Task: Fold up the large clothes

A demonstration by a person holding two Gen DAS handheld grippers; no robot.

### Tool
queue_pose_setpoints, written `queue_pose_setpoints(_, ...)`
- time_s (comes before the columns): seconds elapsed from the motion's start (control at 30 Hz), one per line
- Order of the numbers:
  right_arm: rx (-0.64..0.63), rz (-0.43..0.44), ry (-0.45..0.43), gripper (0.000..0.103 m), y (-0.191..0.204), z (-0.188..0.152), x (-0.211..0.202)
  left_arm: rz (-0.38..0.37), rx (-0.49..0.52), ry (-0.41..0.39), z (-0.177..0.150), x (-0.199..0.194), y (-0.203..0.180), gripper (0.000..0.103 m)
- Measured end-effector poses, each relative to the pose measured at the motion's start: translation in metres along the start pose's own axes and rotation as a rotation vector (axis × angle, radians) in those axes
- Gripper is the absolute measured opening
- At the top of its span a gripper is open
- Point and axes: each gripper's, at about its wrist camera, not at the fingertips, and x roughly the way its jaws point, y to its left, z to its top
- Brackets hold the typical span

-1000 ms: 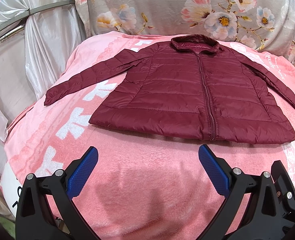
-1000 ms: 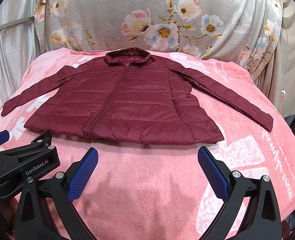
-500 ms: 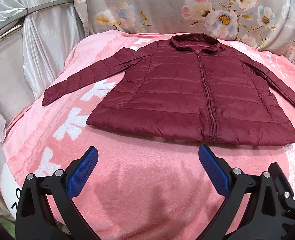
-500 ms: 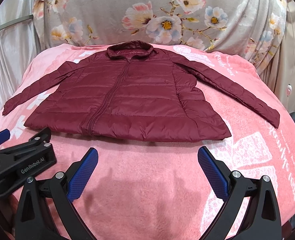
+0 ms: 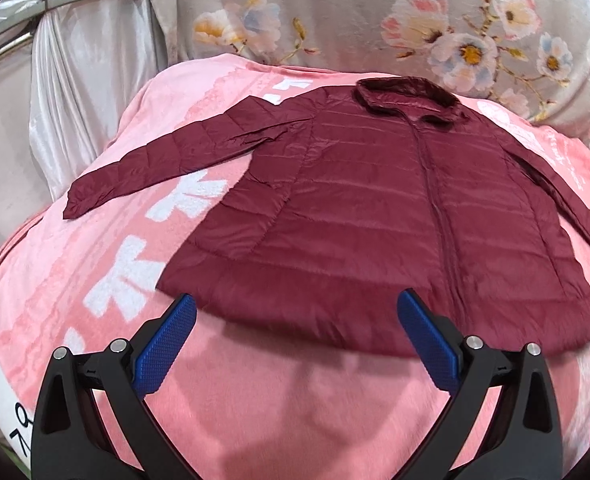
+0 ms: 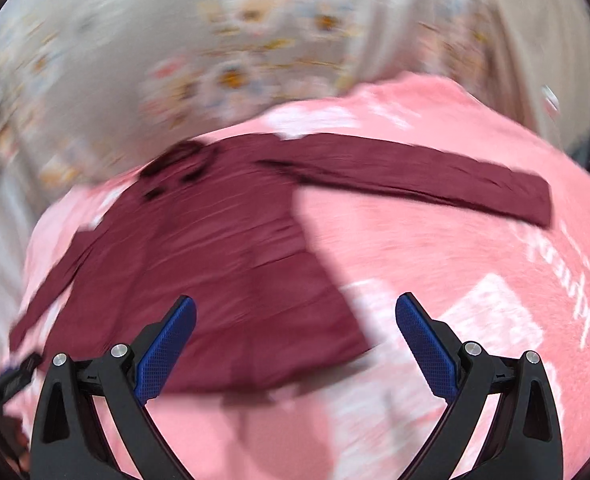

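A pink blanket point(image 5: 295, 400) under a floral drape carries the maroon jacket point(image 5: 375, 208), spread flat with sleeves out for folding, while left gripper point(image 5: 293, 340) and right gripper point(image 6: 295, 340) hover near its hem, jaws wide and empty.

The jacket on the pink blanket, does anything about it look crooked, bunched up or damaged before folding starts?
Nothing stands out. The maroon jacket lies flat, front up and zipped, both sleeves spread out on the pink blanket. Both claws are open and empty. The right wrist view is motion-blurred, so fine detail there is unclear.
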Motion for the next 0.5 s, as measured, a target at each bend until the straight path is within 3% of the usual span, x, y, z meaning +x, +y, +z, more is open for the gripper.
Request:
queue_pose_setpoints(0.17, 0.274, -0.151, -0.022, 0.098, -0.095, 0.031, 0.031, 0.03, -0.031, -0.005, 0.016, 0.023, 0.013, 0.098)
queue_pose_setpoints(0.37, 0.391, -0.27, -0.073, 0.097, -0.158, 0.054, 0.06, 0.046, -0.091, 0.038, 0.036, 0.058, 0.03, 0.098)
queue_pose_setpoints(0.4, 0.395, -0.27, -0.076, 0.094, -0.164, 0.058, 0.064, 0.046, -0.101, 0.049, 0.038, 0.064, 0.033, 0.098)
queue_pose_setpoints(0.5, 0.408, -0.272, -0.055, 0.071, -0.179, 0.073, 0.088, 0.035, -0.149, 0.084, 0.045, 0.08, 0.045, 0.098)
